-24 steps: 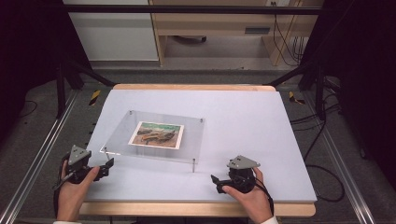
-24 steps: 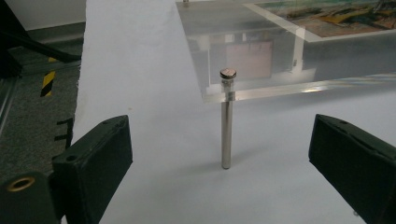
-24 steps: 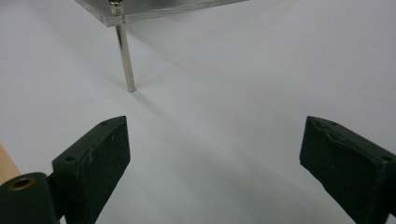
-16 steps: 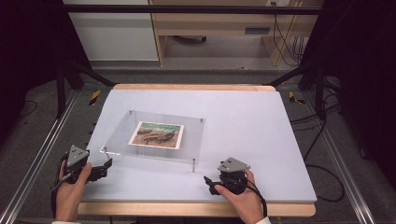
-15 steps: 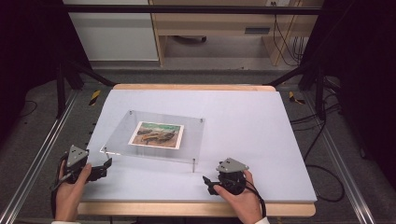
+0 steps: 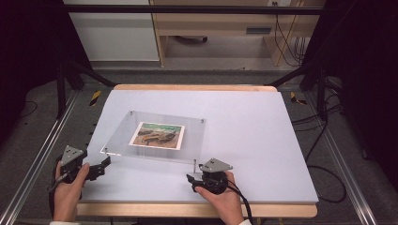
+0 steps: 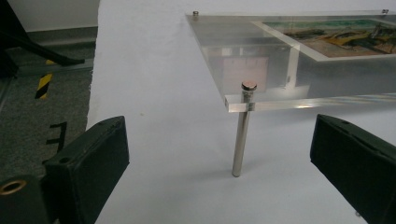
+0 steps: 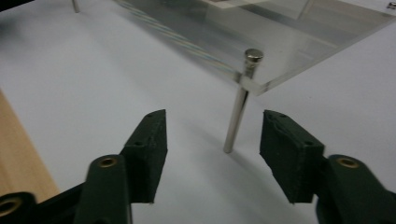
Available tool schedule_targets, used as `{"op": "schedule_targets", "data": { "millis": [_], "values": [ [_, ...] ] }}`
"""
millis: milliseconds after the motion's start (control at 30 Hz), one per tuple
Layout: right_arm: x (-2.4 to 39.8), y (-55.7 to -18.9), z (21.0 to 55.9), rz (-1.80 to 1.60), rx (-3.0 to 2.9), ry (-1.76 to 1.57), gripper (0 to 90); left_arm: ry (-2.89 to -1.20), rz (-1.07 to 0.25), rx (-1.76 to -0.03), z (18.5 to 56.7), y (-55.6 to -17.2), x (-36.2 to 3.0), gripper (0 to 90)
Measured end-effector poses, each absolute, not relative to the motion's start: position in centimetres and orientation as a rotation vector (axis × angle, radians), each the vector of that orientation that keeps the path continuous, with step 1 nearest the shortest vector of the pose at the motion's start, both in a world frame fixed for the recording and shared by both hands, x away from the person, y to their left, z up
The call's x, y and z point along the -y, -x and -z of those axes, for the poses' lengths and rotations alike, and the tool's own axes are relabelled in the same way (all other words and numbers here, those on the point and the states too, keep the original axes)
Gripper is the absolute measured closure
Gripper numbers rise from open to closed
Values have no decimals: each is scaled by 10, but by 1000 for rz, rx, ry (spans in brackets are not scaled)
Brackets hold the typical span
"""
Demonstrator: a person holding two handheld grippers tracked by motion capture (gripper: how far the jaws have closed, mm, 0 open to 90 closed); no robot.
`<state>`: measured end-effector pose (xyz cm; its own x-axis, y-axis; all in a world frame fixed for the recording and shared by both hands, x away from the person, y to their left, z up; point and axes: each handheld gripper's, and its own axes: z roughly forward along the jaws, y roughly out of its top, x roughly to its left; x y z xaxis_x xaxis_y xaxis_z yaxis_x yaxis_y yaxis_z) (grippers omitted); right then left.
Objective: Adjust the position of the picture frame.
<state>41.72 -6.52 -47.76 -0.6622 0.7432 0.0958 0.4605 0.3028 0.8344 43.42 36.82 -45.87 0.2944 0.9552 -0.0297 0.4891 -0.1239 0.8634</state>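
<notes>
Both grippers, left gripper [image 6: 104,164] and right gripper [image 6: 191,180], gape apart, each aiming at a near corner post [image 8: 239,105] to seize the clear stand [image 6: 197,140].

A white-topped table [image 6: 263,140] carries a clear acrylic stand [image 6: 192,136].

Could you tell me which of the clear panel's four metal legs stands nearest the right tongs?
The near-right corner leg, just ahead of the right tongs; the other three stand farther off.
</notes>
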Motion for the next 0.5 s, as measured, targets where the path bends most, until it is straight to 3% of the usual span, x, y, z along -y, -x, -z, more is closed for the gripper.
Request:
{"op": "schedule_targets", "data": {
  "millis": [33, 67, 300, 333, 400, 500],
  "values": [
    [65, -417, 478, -1293, -2267, -1088, 459, -1743, -712, -1315, 459, -434, -369, 41],
    [65, -423, 479, -1292, -2261, -1115, 535, -1743, -701, -1310, 458, -435, -369, 49],
    [61, -437, 480, -1327, -2256, -1140, 719, -1715, -682, -1305, 456, -435, -367, 130],
    [59, -440, 480, -1339, -2251, -1148, 789, -1723, -685, -1297, 456, -434, -366, 152],
    [58, -443, 480, -1353, -2239, -1148, 843, -1731, -687, -1297, 456, -434, -365, 185],
    [59, -444, 480, -1385, -2227, -1150, 849, -1742, -687, -1295, 456, -434, -364, 259]
  ]
}}
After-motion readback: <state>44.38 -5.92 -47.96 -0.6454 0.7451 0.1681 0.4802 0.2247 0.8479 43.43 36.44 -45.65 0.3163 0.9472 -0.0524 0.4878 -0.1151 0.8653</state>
